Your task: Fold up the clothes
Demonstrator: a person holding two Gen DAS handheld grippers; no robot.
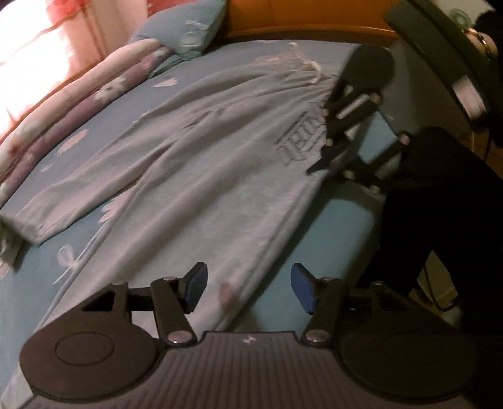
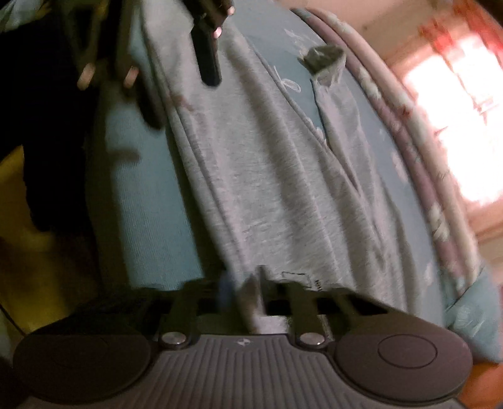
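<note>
Grey trousers (image 1: 201,163) lie spread on the blue bed sheet (image 1: 78,258), waistband with a white drawstring (image 1: 309,67) at the far end, legs toward me. My left gripper (image 1: 248,291) is open just above the hem of the nearer leg, blue pads (image 1: 196,284) apart. My right gripper (image 1: 325,162) is shut on the trousers' side edge near the embroidered logo (image 1: 298,140). In the blurred right wrist view the right gripper (image 2: 248,289) pinches the grey fabric (image 2: 267,176), and the left gripper (image 2: 185,85) shows open at the far end.
A folded floral quilt (image 1: 78,103) and a blue pillow (image 1: 188,28) lie along the far side of the bed. A wooden headboard (image 1: 298,22) stands behind. The person's dark clothing (image 1: 440,204) is beside the bed's near edge. A bright curtained window (image 2: 465,119) is opposite.
</note>
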